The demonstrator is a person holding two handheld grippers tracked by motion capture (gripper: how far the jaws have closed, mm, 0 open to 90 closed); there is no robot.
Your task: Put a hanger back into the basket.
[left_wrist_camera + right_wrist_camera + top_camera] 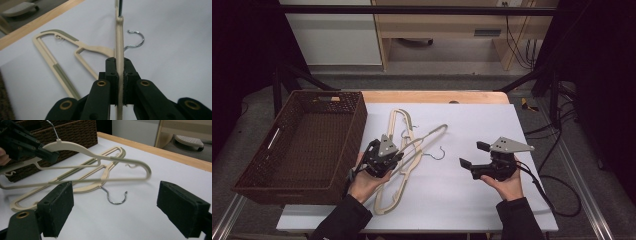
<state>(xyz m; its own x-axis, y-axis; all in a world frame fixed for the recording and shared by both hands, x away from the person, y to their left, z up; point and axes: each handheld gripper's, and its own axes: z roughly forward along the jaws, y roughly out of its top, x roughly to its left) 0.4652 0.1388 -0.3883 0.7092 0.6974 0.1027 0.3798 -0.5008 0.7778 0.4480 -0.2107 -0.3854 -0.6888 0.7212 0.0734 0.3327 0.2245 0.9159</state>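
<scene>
My left gripper (pixel 396 156) is shut on the rim of a cream plastic hanger (pixel 429 136) and holds it tilted above the white table. In the left gripper view the jaws (pixel 120 75) pinch this hanger (pixel 119 42) edge-on. A second cream hanger (pixel 382 209) lies flat beneath it, its metal hook (pixel 439 152) pointing right. My right gripper (pixel 473 154) stands open to the right of both hangers with nothing between its pads (pixel 58 207). From the right gripper view the lifted hanger (pixel 100 157) hangs in front of it and the flat one's hook (pixel 116 197) lies on the table.
A dark brown wicker basket (pixel 357 125) stands at the table's left edge, close beside my left gripper. The white table (pixel 462 200) has a wooden strip (pixel 432 96) along its far edge. Cables trail off the right side.
</scene>
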